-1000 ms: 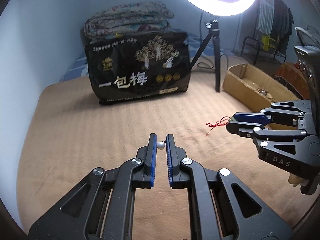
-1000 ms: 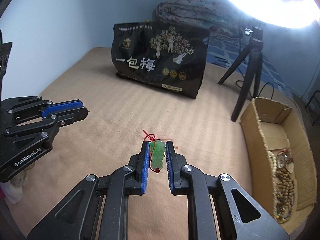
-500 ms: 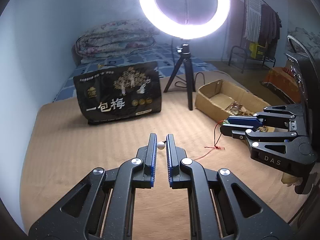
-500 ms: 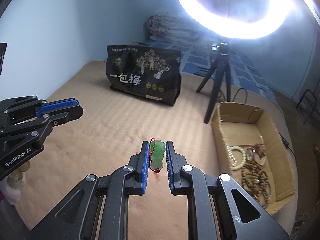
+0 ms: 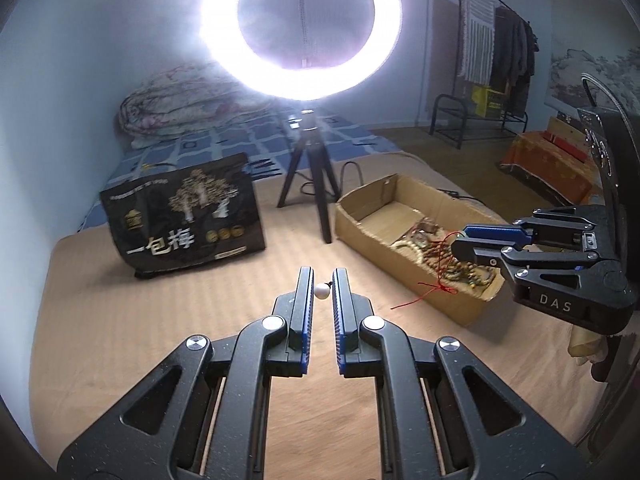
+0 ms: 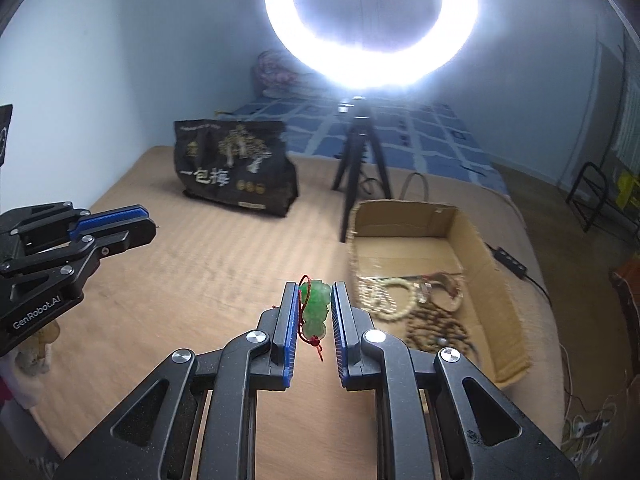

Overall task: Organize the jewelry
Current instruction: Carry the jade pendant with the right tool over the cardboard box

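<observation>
My left gripper is shut on a small white bead, held above the tan bed cover. My right gripper is shut on a green jade pendant with a red cord. In the left wrist view the right gripper hangs over the near end of the cardboard box, with the red cord trailing down over the box edge. The cardboard box holds several bead bracelets. The left gripper shows at the left of the right wrist view.
A black snack bag stands at the back left. A ring light on a tripod stands behind the box. A folded quilt lies at the back. A clothes rack is far right.
Both grippers have risen and moved toward the box; the right one, still holding the pendant, now hangs over the box's near end. The left one still holds the bead.
</observation>
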`<state>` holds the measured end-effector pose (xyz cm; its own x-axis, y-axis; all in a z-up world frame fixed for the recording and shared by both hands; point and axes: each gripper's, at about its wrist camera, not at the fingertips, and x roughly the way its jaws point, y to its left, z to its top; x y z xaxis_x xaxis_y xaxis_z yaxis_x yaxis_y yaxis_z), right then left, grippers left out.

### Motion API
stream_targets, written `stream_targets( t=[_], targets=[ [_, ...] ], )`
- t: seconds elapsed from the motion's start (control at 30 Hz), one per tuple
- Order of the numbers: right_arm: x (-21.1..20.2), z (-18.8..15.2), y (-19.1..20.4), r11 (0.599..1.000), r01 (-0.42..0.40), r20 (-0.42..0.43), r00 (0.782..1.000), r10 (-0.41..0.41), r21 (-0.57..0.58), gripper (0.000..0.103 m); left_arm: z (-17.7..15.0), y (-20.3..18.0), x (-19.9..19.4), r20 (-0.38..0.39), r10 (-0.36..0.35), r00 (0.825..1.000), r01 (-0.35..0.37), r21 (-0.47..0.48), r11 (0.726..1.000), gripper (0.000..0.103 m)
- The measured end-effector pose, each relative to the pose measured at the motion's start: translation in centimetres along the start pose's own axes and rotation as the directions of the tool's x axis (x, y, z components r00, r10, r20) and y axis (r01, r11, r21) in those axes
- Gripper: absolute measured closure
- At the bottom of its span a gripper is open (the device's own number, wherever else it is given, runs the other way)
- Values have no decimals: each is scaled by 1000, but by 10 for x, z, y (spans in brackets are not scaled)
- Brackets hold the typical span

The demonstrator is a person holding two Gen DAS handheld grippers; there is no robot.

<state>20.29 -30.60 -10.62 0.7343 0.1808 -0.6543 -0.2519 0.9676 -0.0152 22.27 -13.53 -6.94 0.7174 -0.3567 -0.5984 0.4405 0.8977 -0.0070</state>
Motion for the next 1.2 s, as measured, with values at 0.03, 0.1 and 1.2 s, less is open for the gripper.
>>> stream_targets(
  t=[0.03, 0.1, 1.2],
  targets=[
    [-2, -1, -7, 1000, 9, 1, 1000, -9, 8, 89, 2, -3, 2, 0, -6, 1000, 6, 1, 1000, 95],
    [-6, -3, -16, 1000, 20, 2, 1000, -20, 17, 89, 6, -12, 7, 0, -16, 1000, 16, 4, 1000, 95],
    [28, -23, -116, 988, 99, -46, 994, -94, 118, 89, 53, -74, 137, -69, -75, 995, 74, -15, 997, 95]
  ],
)
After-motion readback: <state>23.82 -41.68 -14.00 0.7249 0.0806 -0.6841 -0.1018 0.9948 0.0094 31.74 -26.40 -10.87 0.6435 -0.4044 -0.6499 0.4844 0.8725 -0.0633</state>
